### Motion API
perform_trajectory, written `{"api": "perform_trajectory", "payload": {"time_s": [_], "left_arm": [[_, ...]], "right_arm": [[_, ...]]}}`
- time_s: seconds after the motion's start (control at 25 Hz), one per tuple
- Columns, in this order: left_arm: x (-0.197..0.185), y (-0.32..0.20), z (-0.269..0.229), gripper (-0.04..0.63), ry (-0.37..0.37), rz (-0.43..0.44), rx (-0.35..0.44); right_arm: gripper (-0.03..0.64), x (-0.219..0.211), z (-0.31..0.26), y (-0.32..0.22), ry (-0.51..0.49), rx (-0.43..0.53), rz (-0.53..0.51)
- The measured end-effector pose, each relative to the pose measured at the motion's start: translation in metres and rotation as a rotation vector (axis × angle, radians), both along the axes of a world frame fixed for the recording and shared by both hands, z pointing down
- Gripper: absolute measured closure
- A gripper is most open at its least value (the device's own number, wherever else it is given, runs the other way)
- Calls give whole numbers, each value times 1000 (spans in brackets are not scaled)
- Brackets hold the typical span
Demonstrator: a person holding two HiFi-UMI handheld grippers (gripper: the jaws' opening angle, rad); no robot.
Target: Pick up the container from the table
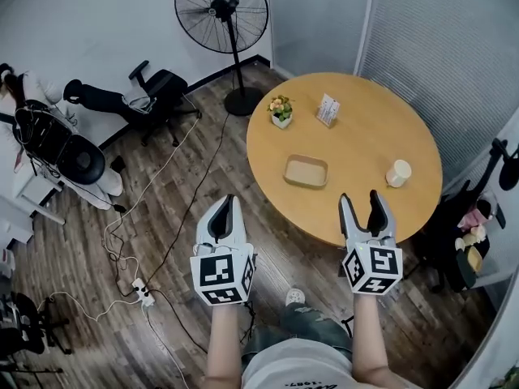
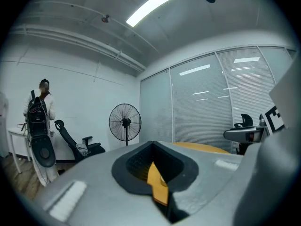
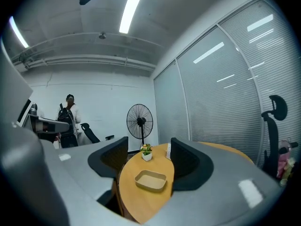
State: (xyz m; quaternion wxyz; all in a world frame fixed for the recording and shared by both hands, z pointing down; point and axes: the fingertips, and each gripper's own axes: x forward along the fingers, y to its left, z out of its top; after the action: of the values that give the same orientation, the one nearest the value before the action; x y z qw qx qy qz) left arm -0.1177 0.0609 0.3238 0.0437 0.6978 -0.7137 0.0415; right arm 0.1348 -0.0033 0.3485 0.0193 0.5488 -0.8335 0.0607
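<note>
Tan container (image 1: 306, 171) on round table (image 1: 365, 128) — left gripper (image 1: 229, 199) closed, right gripper (image 1: 360, 195) wide.

A round wooden table (image 1: 357, 112) filled the upper right of the frame. On it lay a shallow tan container (image 1: 306, 171), a pale cup (image 1: 398, 173) to its right, and a potted plant (image 1: 280, 110) and a card stand (image 1: 328, 109) above. Lower in the frame, the left gripper (image 1: 226, 200) had its jaws meeting at the tips, while the right gripper (image 1: 360, 196) had its jaws apart.
</note>
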Motion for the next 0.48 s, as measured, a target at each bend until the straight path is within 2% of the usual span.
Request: {"api": "perform_trajectory", "payload": {"time_s": [0.48], "left_arm": [[5,-65,17,594,3,-16,-42]], "right_arm": [[322,4,18,-67,9,-44,-20]]}}
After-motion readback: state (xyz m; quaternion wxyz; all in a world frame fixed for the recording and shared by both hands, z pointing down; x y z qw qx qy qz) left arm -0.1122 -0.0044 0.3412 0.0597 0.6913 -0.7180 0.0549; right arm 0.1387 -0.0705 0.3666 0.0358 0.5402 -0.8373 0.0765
